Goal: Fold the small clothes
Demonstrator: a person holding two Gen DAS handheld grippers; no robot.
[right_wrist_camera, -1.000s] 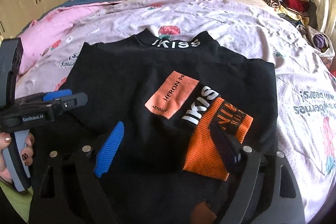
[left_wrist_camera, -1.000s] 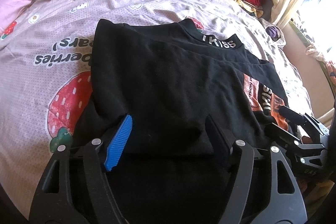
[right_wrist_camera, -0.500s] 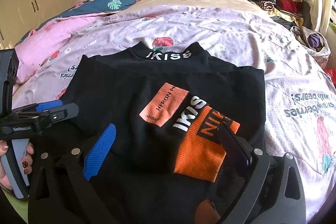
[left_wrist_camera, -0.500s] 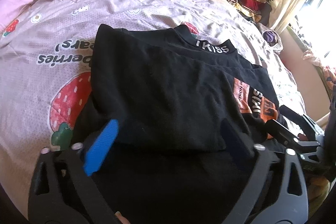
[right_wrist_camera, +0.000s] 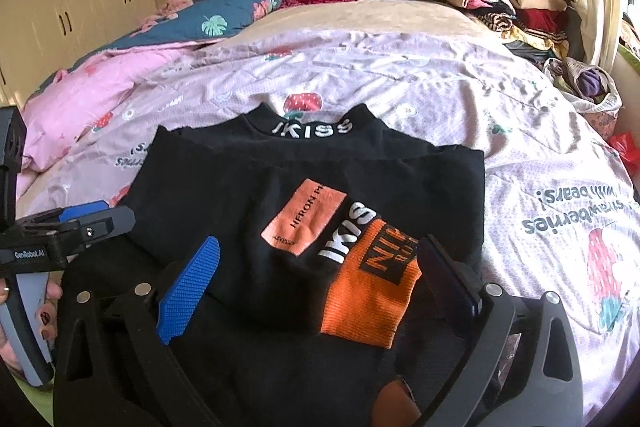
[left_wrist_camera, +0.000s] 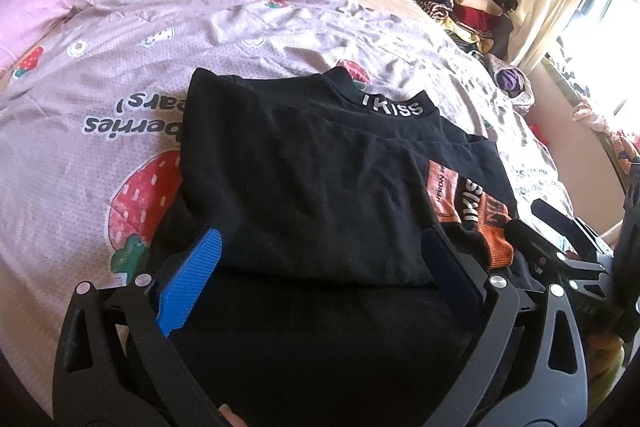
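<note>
Left wrist view: the left gripper (left_wrist_camera: pixel 320 267) is seen with jaws spread wide and nothing grasped, above the near edge of the black shirt (left_wrist_camera: pixel 304 187). In the right wrist view, the right gripper (right_wrist_camera: pixel 320 275) is likewise released, over the orange cuff (right_wrist_camera: pixel 368 295). The shirt is laid folded on the strawberry quilt (right_wrist_camera: pixel 440 87), collar far.

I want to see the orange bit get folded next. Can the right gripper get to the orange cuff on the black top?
Probably yes. The right gripper is open, and the orange cuff lies on top of the black top, uncovered, just ahead between its fingers.
</note>
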